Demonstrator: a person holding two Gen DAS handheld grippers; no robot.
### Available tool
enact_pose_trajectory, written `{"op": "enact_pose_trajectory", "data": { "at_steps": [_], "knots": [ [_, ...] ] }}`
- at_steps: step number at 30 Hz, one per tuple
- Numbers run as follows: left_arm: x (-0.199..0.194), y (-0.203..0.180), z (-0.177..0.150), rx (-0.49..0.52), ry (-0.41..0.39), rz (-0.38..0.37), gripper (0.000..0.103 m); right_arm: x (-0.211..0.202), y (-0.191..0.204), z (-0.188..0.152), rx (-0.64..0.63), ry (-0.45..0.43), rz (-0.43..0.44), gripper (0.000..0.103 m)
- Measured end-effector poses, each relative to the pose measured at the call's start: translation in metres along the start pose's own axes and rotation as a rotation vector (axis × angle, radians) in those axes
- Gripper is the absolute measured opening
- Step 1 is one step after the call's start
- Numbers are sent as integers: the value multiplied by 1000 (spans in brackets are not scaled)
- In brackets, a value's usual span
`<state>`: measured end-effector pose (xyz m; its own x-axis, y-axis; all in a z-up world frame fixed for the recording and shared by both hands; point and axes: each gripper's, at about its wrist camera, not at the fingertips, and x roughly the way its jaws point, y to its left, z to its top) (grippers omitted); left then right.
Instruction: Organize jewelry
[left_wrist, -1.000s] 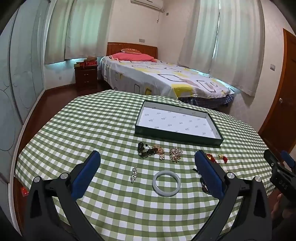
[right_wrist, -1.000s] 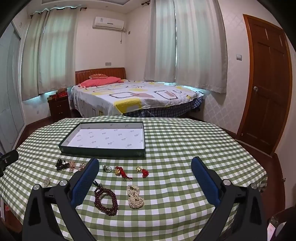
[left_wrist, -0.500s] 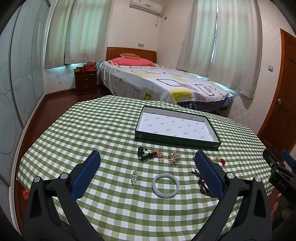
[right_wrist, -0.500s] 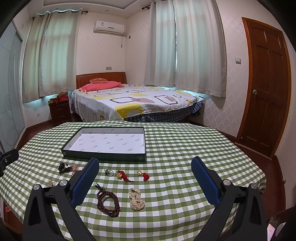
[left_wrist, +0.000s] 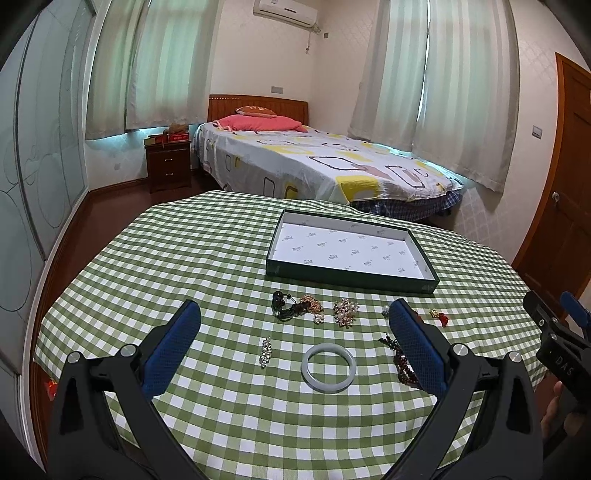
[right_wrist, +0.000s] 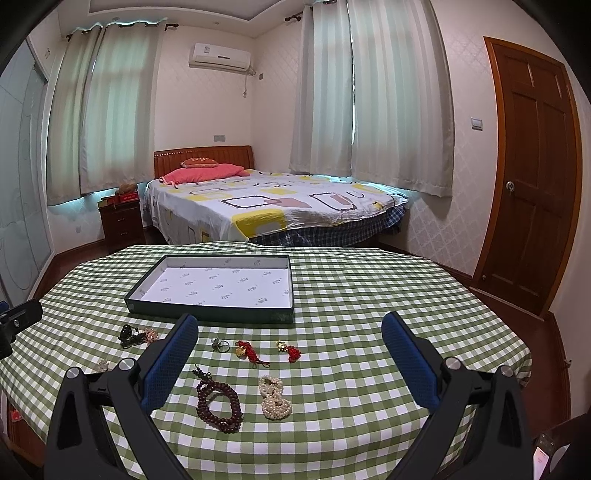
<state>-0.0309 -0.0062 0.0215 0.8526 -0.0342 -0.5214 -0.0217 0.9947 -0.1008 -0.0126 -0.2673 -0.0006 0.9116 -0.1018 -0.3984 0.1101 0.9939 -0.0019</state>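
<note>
A dark green tray with white lining sits on the checked table; it also shows in the right wrist view. In front of it lie a pale jade bangle, a crystal brooch, a black bead piece and a gold cluster brooch. The right wrist view shows a dark red bead bracelet, a pearl bracelet, a ring and two red charms. My left gripper is open above the bangle. My right gripper is open above the bracelets. Both are empty.
The green checked tablecloth covers a round table. A bed stands behind it, a nightstand at the back left, a wooden door at the right. The right gripper's body shows at the right edge.
Both grippers have tilted up and pulled back a little, so the table and jewelry sit lower in both views. Nothing was picked up; both stay open.
</note>
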Motion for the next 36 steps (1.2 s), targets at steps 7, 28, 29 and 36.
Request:
{"op": "enact_pose_trajectory", "data": {
  "at_steps": [7,28,29,36],
  "knots": [
    [1,0,1,5,3,-3,99,0,2,1,-2,2,4,97],
    [4,2,-2,12,10,-4,99,0,2,-2,-4,-1,4,97],
    [4,2,-2,12,11,-4,99,0,2,-2,-5,-1,3,97],
    [4,3,-2,12,12,-4,99,0,2,-2,-5,-1,4,97]
  ]
}}
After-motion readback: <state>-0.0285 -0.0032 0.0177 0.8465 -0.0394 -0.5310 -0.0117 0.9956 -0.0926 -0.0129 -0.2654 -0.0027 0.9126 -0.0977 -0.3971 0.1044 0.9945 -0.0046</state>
